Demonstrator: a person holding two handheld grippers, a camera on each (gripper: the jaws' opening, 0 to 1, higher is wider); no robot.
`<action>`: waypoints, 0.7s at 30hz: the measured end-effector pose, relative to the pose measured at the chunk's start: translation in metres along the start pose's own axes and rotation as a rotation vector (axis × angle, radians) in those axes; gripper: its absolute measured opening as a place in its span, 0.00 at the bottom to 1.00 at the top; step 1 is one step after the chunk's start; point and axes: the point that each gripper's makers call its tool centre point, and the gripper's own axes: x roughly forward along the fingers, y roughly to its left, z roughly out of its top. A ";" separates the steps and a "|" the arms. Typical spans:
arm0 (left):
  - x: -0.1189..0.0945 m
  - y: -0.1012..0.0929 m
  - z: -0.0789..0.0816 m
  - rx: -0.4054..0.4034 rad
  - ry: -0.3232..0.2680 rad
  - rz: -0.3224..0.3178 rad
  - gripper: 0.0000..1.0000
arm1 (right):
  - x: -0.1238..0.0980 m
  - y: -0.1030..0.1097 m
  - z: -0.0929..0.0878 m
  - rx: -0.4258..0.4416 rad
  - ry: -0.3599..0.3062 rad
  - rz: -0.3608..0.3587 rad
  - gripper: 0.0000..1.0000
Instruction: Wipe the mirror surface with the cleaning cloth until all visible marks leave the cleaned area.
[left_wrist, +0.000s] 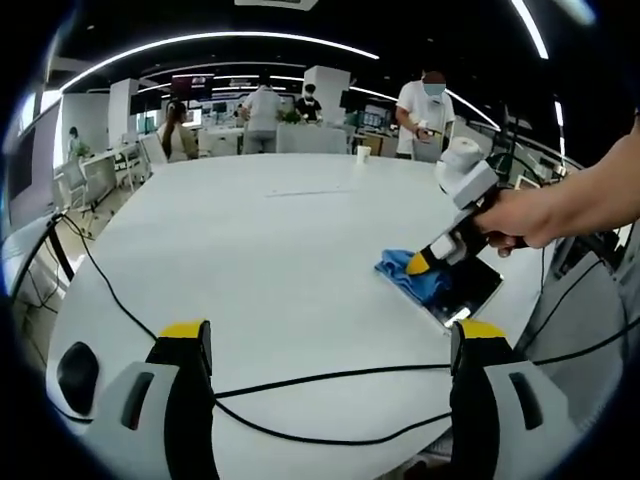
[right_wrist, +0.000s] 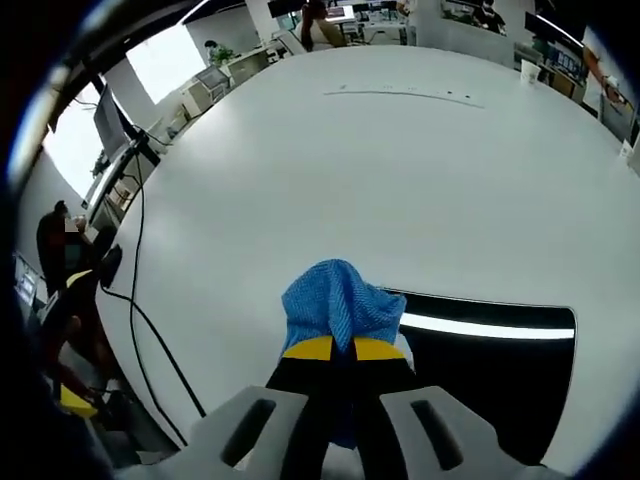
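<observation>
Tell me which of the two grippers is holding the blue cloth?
The right gripper: its yellow-tipped jaws are shut on the blue cloth at the edge of the mirror. The left gripper is open over the white table, holding nothing.

We count one mirror (right_wrist: 490, 375) and one blue cleaning cloth (right_wrist: 340, 300), both on one white table (left_wrist: 270, 260). We see two grippers: the left gripper (left_wrist: 330, 345) and the right gripper (right_wrist: 343, 349). One white cup (left_wrist: 362, 154) stands at the far edge of the table. Two black cables (left_wrist: 330, 378) cross the table's near edge. Behind the table we count about five people (left_wrist: 424, 110).
</observation>
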 end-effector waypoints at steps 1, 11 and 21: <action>0.000 0.000 0.000 0.000 0.000 0.000 0.99 | -0.002 0.001 -0.002 0.004 0.002 0.004 0.00; -0.002 -0.005 -0.002 0.015 0.010 -0.003 0.99 | -0.012 0.009 -0.019 0.038 0.040 0.041 0.00; -0.001 -0.009 -0.002 0.015 0.008 0.003 0.99 | -0.013 0.013 -0.023 0.010 0.058 0.043 0.00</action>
